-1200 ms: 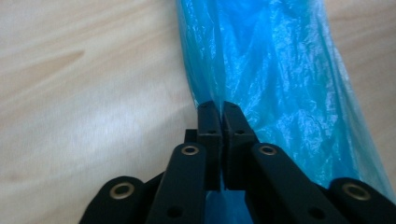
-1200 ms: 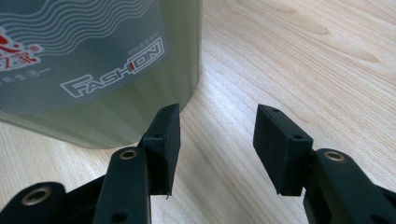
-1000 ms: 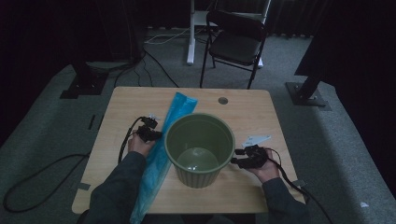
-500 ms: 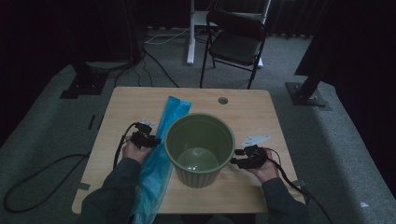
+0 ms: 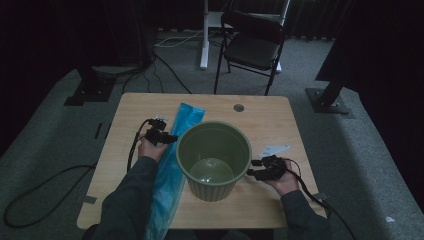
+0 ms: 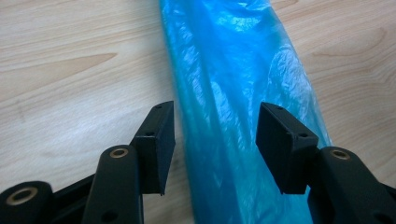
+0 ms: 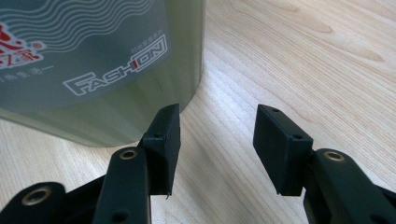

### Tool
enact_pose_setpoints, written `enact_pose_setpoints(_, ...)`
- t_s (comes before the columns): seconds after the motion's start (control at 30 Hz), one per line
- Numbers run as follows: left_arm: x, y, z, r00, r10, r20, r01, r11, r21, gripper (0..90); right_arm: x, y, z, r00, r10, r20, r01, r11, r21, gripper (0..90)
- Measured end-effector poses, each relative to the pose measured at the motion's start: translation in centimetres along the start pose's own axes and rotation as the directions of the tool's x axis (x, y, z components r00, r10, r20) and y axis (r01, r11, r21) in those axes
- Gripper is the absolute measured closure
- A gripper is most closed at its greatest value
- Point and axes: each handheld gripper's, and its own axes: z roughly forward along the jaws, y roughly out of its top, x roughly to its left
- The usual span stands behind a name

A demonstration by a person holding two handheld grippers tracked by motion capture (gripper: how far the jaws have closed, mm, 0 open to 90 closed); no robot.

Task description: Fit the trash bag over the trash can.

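Looking down from the high view, a green bucket point(image 5: 214, 160) stands upright near the middle of the wooden table point(image 5: 260, 117), with a long blue plastic bag point(image 5: 172, 165) lying flat just to its left and running off the near edge; the left gripper point(image 5: 167, 137) hovers at the bag's left edge, the right gripper point(image 5: 255, 173) sits just beside the bucket's right wall, and a small white card point(image 5: 274, 149) lies close behind it; in the left gripper view the left gripper point(image 6: 215, 140) has its jaws spread wide, having just been opening, and the blue plastic bag point(image 6: 233, 84) lies on the table between and beyond them with neither pad pressing on it; in the right gripper view the right gripper point(image 7: 217, 140) likewise stands wide apart with nothing gripped, bare wood between the pads, and the green bucket point(image 7: 102, 60) with its printed label rises just beside the left jaw
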Motion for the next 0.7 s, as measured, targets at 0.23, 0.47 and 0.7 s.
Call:
enact_pose_setpoints(0.23,-0.6,0.1,1.4,0.9991,0.036,-0.020,-0.036,0.9987,0.037,45.3,0.0,0.0,-0.1,0.9999,-0.005,0.014,0.005,1.000,-0.014,52.5)
enact_pose_setpoints(0.47,-1.1,0.0,1.9,0.9960,0.074,-0.050,-0.072,0.9959,0.055,44.4,-0.1,0.0,-0.3,0.9997,0.002,0.026,-0.001,1.000,-0.027,53.3)
enact_pose_setpoints(0.7,-1.9,-0.1,2.1,0.9852,0.133,-0.109,-0.125,0.9893,0.076,43.1,-0.2,0.0,-0.3,0.9996,0.006,0.027,-0.005,1.000,-0.029,53.7)
